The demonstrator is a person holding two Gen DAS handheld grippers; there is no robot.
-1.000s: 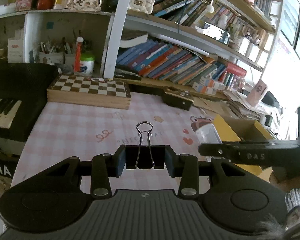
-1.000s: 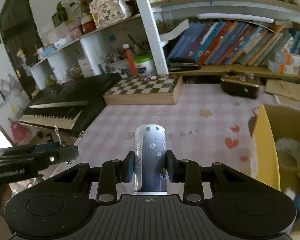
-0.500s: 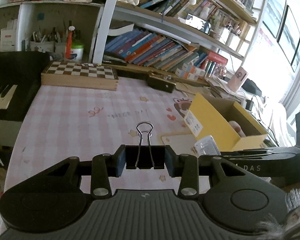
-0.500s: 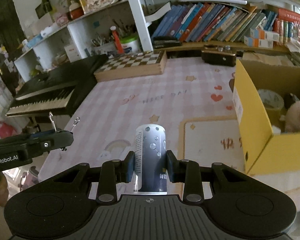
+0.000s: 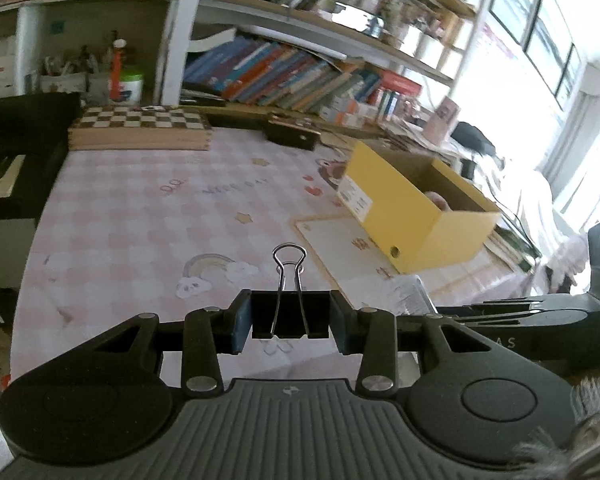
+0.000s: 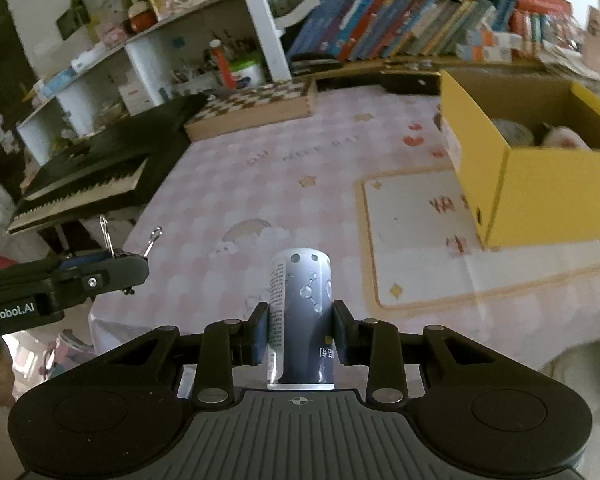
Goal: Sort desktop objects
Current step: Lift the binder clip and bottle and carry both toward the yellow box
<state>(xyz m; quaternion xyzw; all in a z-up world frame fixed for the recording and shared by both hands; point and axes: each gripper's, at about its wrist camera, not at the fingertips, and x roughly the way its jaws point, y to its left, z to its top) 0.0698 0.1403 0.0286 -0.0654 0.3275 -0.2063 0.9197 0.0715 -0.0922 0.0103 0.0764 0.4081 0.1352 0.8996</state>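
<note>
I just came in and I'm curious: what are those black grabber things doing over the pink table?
A person is tidying the desk with a gripper in each hand. The left gripper is shut on a black binder clip with silver wire handles. The right gripper is shut on a dark blue cylindrical tube with bubble pictures. Both hang above the pink checked tablecloth, near the open yellow cardboard box, which already holds some things.
</note>
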